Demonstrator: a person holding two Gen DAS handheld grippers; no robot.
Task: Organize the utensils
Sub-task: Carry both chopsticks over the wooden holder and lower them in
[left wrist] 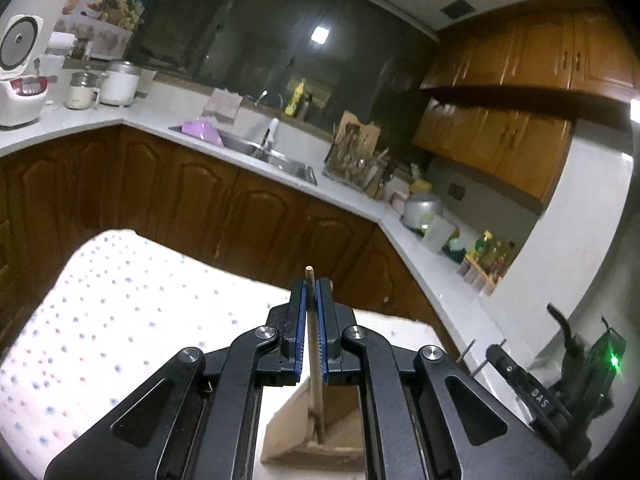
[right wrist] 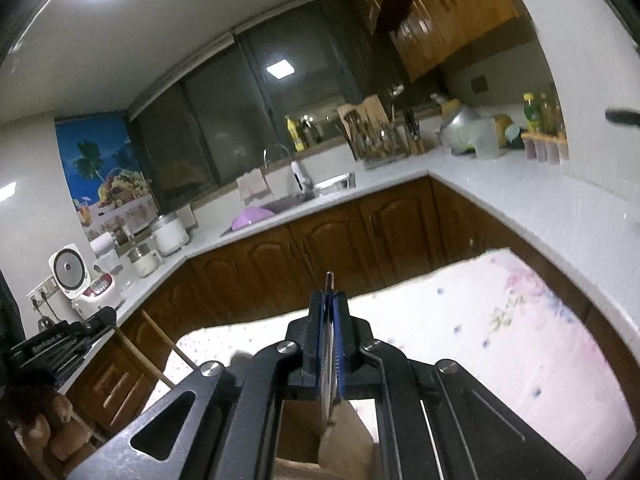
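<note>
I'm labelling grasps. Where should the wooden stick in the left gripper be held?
Probably mid-length, from either side: the wooden stick is thin and straight, so the jaws of the left gripper pinch it flat along the pads, as now, tip just past them, lower end down by the wooden box.

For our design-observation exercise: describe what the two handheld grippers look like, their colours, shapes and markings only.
The left gripper is matte black with angular linkage arms, teardrop cut-outs, round silver pivot bolts and blue ribbed finger pads. The right gripper matches it: black frame, silver bolts, blue pads. White lettering marks each body as seen from the other camera.
</note>
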